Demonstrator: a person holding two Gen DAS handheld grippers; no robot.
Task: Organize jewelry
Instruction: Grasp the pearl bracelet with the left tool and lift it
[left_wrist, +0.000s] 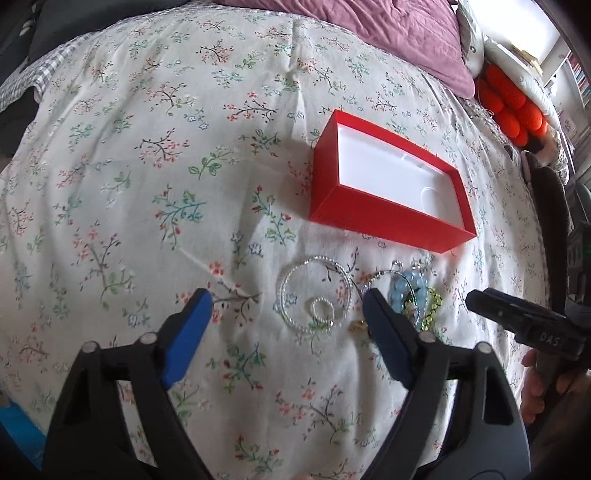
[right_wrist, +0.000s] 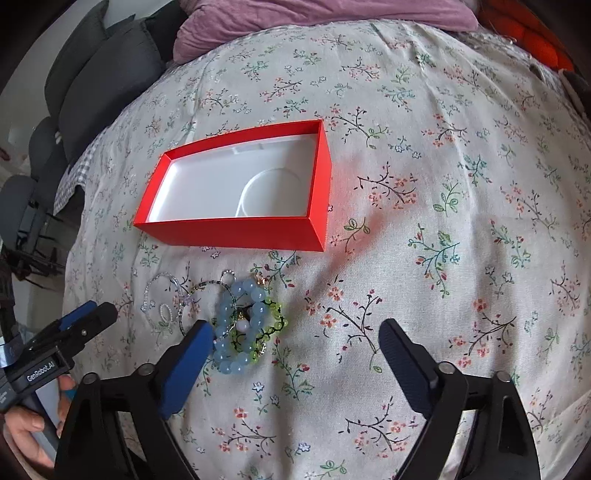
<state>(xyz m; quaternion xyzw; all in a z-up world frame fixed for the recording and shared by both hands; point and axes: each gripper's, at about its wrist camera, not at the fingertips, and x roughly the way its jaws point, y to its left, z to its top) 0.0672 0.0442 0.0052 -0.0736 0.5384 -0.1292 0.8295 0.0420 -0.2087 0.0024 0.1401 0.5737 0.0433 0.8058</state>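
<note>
Below, in the left wrist view, the left claw hangs with jaws apart over a clear bead necklace on the floral bed; a red box lies at one o'clock. From the right wrist, the right claw gapes too, blue bead bracelet at its ten o'clock.

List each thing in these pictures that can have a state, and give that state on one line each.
Red box: lidless, empty, on the bedspread.
Blue bead bracelet: loose, tangled with the green one.
Clear bead necklace: coiled flat, outside the box.
Left tool: open, holding nothing.
Right tool: open, holding nothing.
</note>
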